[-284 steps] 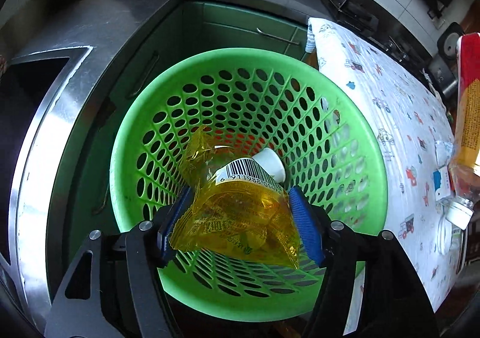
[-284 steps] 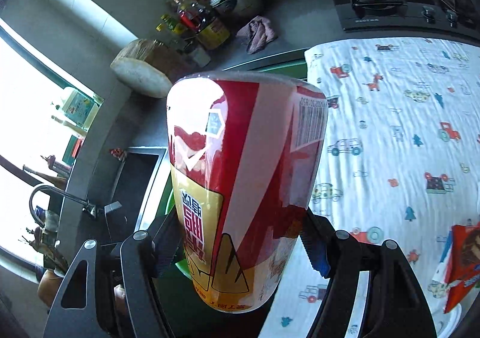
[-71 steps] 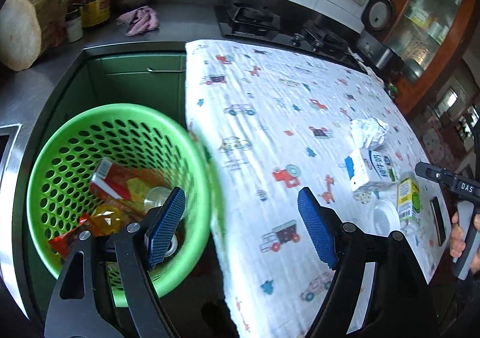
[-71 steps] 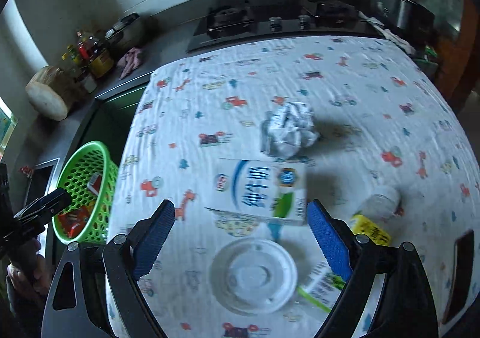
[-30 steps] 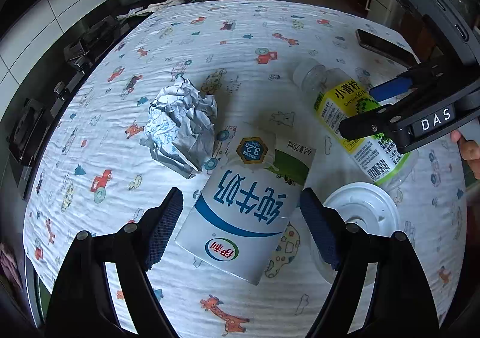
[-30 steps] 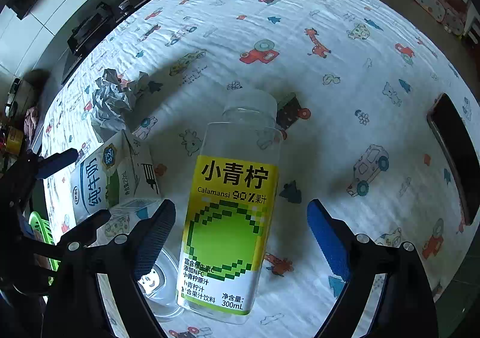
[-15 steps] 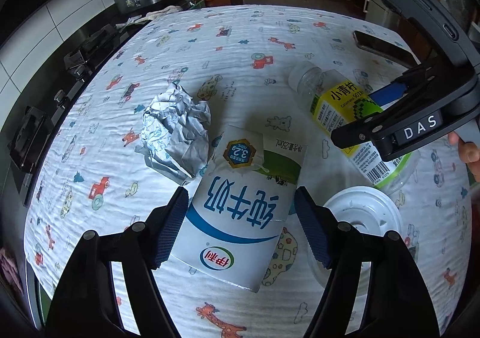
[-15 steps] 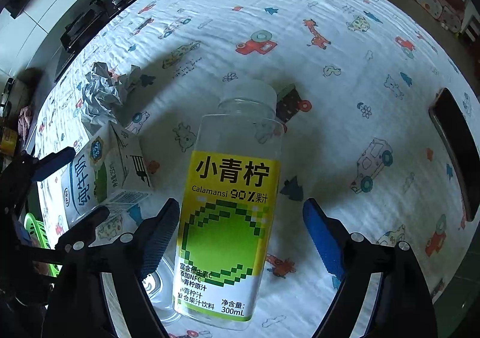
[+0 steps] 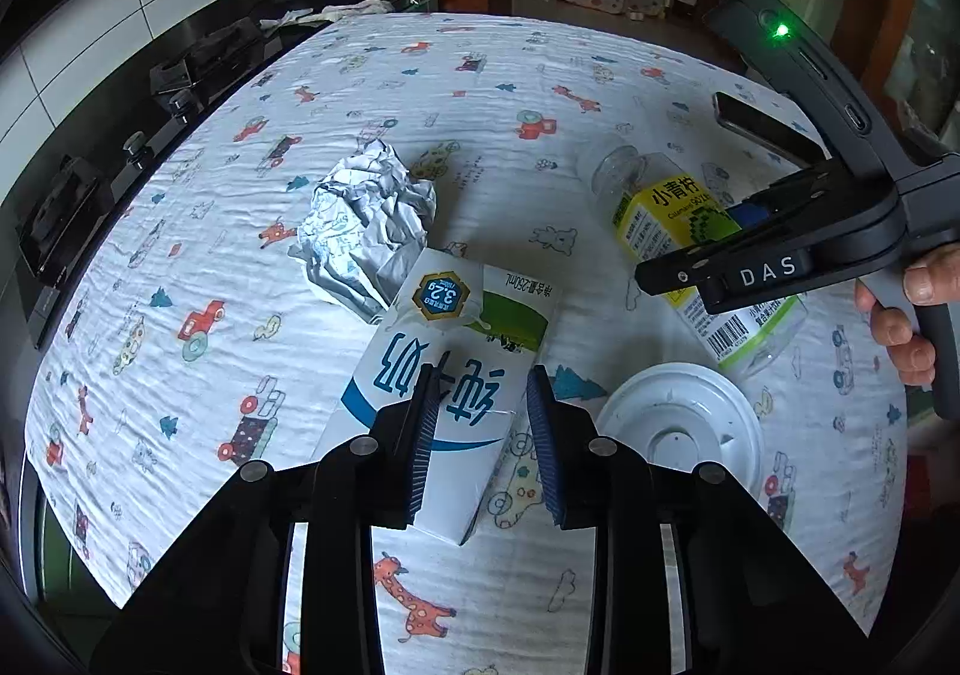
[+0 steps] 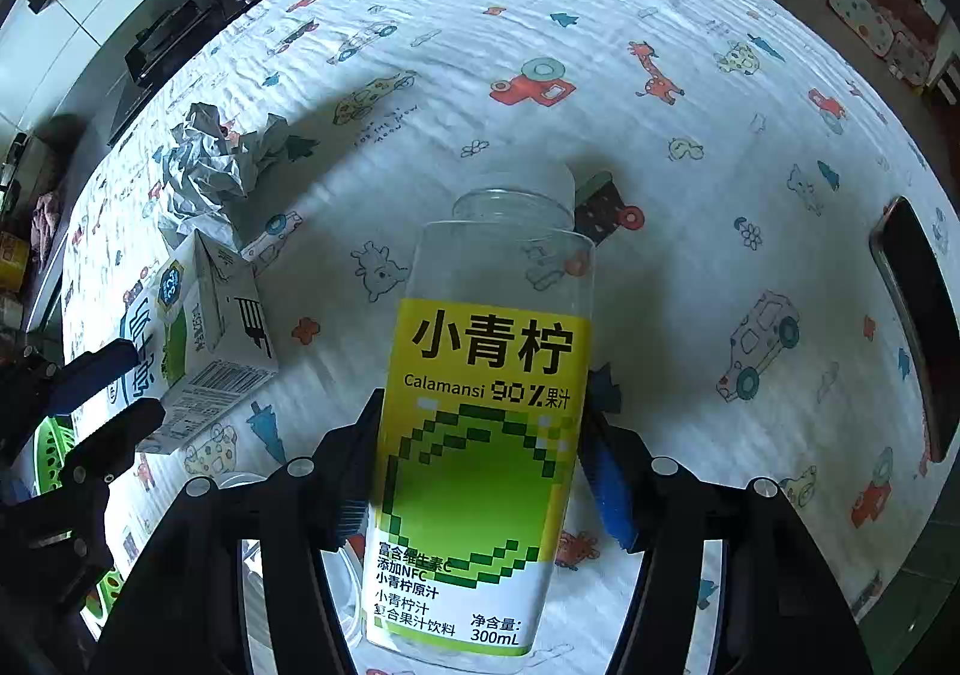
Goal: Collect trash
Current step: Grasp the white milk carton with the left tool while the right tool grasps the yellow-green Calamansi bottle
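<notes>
Both grippers [image 9: 483,435] [image 10: 480,471] just clamped: carton [image 9: 444,375], bottle [image 10: 480,435] lengthwise, tops away

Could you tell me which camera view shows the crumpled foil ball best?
The left wrist view shows it best: the crumpled foil ball sits near the centre, whole apart from its near edge behind the milk carton. In the right wrist view it lies small near the left edge, shaded and stretched by the lens.
</notes>
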The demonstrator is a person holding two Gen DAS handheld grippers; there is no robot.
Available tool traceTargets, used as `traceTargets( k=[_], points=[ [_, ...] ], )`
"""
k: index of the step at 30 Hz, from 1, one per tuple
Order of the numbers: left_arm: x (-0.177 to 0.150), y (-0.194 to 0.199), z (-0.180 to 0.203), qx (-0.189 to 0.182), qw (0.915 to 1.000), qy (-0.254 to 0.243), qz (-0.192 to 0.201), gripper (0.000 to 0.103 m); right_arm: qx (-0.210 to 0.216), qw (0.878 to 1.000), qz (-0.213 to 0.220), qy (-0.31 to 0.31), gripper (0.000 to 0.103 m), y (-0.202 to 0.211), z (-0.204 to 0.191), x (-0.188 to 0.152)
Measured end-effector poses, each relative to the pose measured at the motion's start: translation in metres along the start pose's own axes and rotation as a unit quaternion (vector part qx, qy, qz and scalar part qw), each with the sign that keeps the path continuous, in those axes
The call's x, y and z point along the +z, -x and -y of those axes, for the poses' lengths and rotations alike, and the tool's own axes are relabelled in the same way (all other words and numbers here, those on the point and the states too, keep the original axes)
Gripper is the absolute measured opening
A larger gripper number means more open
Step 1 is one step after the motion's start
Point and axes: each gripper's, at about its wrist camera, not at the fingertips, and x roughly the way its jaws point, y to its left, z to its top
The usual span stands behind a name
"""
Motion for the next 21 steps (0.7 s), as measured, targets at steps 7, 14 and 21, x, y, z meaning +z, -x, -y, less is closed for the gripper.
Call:
traceTargets(
  k=[7,14,21],
  points=[
    [0.007,-0.002,-0.004,0.015,0.9998,-0.016,-0.003,0.079,0.008,1.000,0.002,0.001,0.058,0.001,0.001,-0.002],
    [0.012,-0.024,-0.009,0.005,0.9990,-0.030,-0.034,0.076,0.009,1.000,0.003,0.004,0.058,0.002,0.004,-0.003],
    [0.008,-0.022,-0.009,0.017,0.9997,-0.010,-0.016,0.070,-0.002,1.000,0.016,0.026,0.056,0.009,0.000,-0.007]
  ],
)
